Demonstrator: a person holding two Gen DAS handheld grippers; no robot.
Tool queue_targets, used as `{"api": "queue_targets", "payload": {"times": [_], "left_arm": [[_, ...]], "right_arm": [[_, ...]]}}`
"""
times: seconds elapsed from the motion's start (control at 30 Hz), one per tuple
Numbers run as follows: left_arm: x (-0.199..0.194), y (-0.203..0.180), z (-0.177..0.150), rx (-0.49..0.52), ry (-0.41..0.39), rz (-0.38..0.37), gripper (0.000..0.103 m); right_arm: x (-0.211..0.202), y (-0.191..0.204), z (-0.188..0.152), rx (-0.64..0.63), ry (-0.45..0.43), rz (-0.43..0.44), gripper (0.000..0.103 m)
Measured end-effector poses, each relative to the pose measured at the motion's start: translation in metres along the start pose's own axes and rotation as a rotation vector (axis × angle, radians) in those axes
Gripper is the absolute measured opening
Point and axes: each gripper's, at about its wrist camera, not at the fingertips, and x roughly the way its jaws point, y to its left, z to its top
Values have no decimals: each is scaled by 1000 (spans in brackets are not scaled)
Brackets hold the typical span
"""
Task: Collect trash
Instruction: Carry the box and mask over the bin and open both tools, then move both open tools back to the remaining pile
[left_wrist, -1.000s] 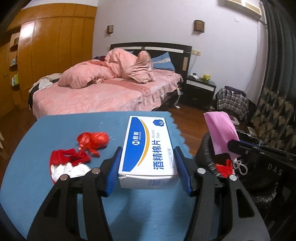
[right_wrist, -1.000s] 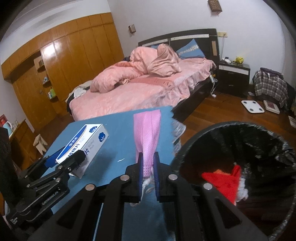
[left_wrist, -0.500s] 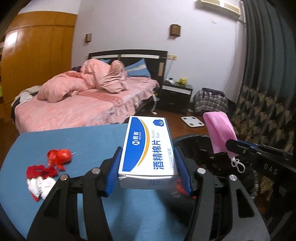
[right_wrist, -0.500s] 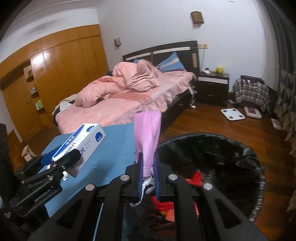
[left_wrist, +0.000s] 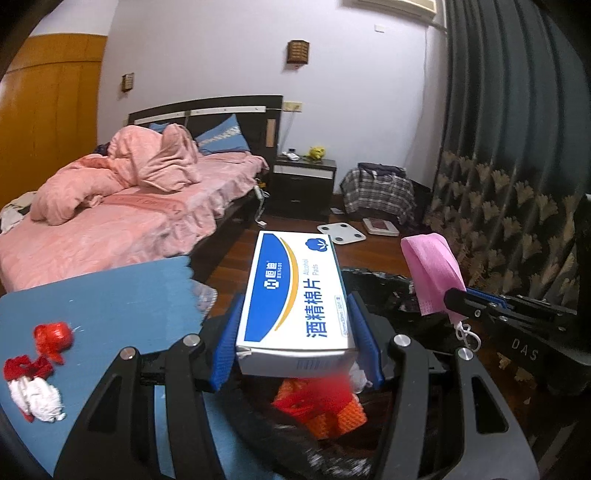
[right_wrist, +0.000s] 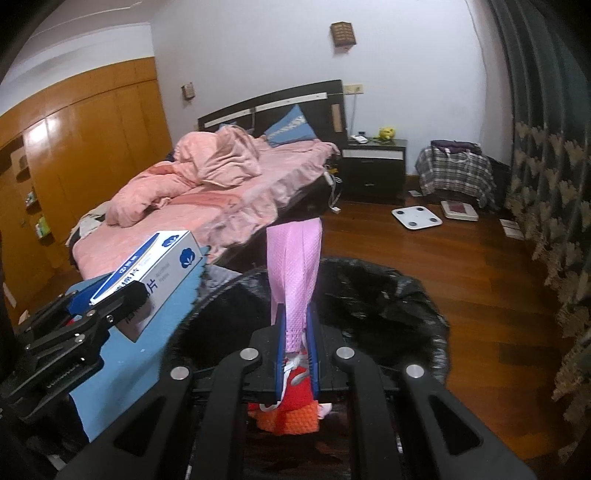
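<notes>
My left gripper (left_wrist: 295, 343) is shut on a white and blue alcohol pads box (left_wrist: 295, 295), its blue pads pressing both long sides. The box (right_wrist: 155, 273) hangs over the near rim of a black-lined trash bin (left_wrist: 380, 284). My right gripper (right_wrist: 295, 354) is shut on a pink face mask (right_wrist: 295, 266), which stands up from the jaws above the bin (right_wrist: 388, 295). From the left wrist view the mask (left_wrist: 432, 269) shows at the right. Red and orange trash (left_wrist: 317, 406) lies inside the bin. A red wrapper (left_wrist: 53, 334) and a red-and-white scrap (left_wrist: 31, 387) lie on the blue table (left_wrist: 110, 295).
A bed with pink bedding (left_wrist: 122, 214) stands behind the table. A dark nightstand (left_wrist: 303, 181), a plaid bag (left_wrist: 380, 192) and a white scale (left_wrist: 341, 232) sit on the wooden floor. Patterned curtains (left_wrist: 517, 184) hang at the right.
Both grippers have swung right, off the blue table and over the bin, carrying the box and the mask. The red scraps on the table have slid to the left edge of view.
</notes>
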Motion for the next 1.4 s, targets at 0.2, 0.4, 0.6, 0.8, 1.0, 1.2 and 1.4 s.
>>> {"api": "queue_targets", "payload": {"times": [0.2,0.4,0.6,0.8,1.0,1.2,1.4], "left_arm": [[27,-17,-1,5,39,-66,55],[44,-15,-6,-16,85,-105,67],[31,10,-9,-37,68,-27,83],[9,39,-12,-74,56,40,90],[-20,68,-16,-92,30,108,91],[-59,105,-27,-103,3,206,91],[-87,143,-43,-136,1,296,91]], "right_arm": [[7,-22,-5,28,16,-29,10],[15,-37,-15,55,45,-75,36],[11,-40,-18,70,31,-102,76],[5,-24,-10,55,3,-93,97],[0,8,-6,14,-16,-40,97],[6,56,-6,-36,-12,24,97],[17,105,-12,-80,3,90,97]]}}
